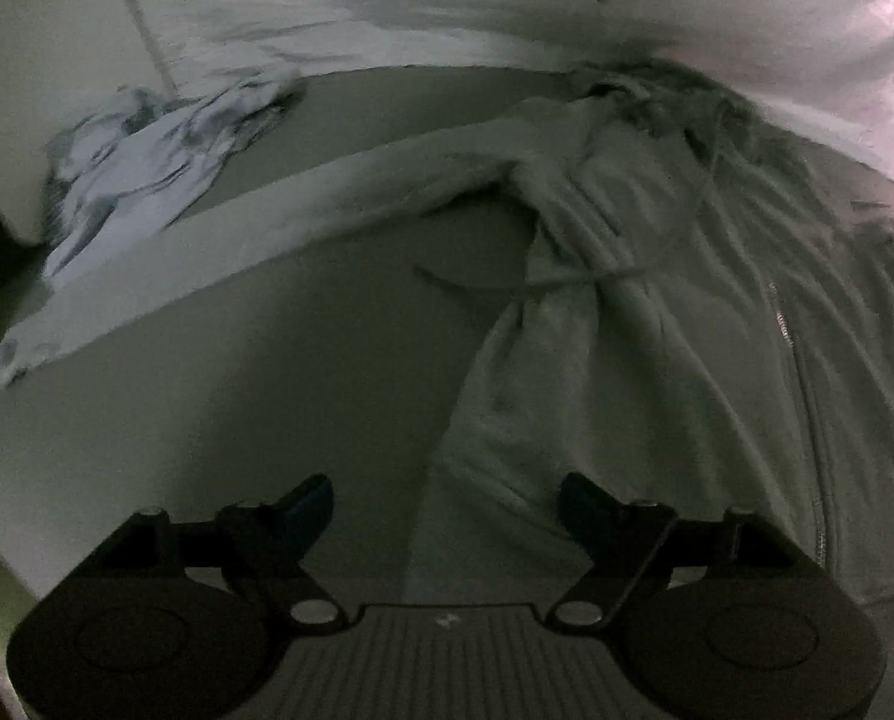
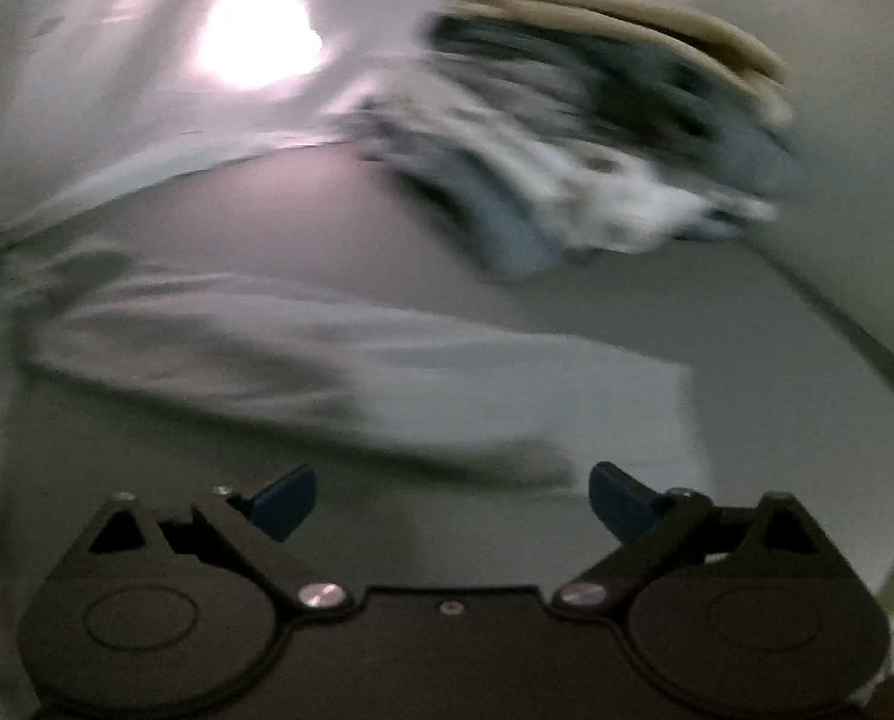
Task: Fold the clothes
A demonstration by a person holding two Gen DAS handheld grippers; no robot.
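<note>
On the table point(image 1: 267, 420) ahead of my left claw point(image 1: 444, 498) and right claw point(image 2: 453, 501), both spread and empty, the hoodie point(image 1: 657, 300) lies flat, sleeves out, unfolded; folded stack point(image 2: 627, 90) far right, shirt point(image 1: 141, 162) far left remains.

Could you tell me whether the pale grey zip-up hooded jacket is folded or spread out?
Spread out: the pale grey zip-up hooded jacket lies on the table, one sleeve stretched sideways.

Both fisheye views are dim and bowed at the edges; the right wrist view is motion-blurred, with a white glare patch point(image 2: 258, 39) upper left.
</note>
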